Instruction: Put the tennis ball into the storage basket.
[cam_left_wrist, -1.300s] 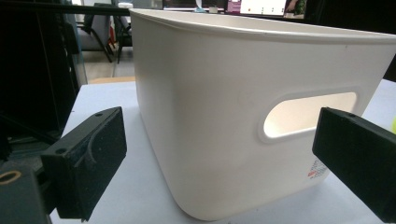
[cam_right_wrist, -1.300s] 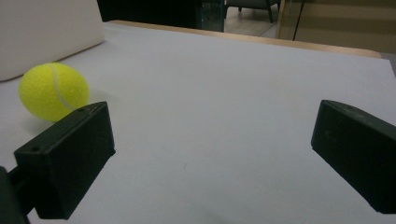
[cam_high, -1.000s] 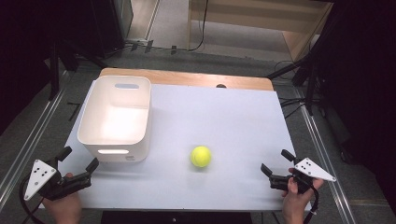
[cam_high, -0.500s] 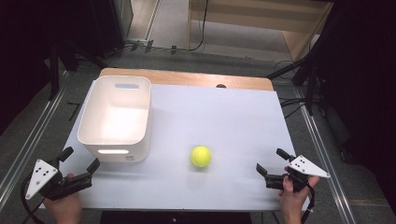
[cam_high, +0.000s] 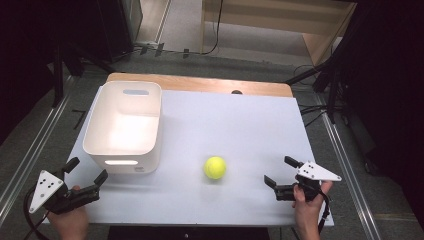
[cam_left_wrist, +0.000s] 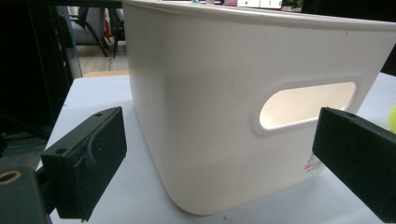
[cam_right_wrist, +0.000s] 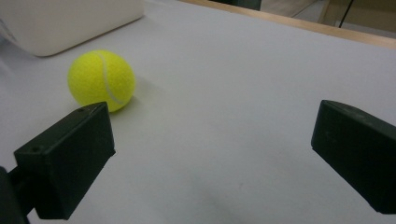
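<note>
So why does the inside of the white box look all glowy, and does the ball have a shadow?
In the high view, light from above hits the white box and its floor looks washed out; its handle hole glows in the left gripper view. In the right gripper view, the ball casts a soft shadow on the table, and the near black jaws look a bit blurry.

Yellow tennis ball (cam_right_wrist: 102, 79) at ten o'clock on white table (cam_right_wrist: 243, 93), right gripper (cam_right_wrist: 210, 158) jaws wide apart, white bin (cam_right_wrist: 65, 18) corner at eleven o'clock

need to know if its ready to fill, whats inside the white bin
From the high view the white bin looks empty, its bare floor showing. The inner face of its near wall is hidden.
</note>
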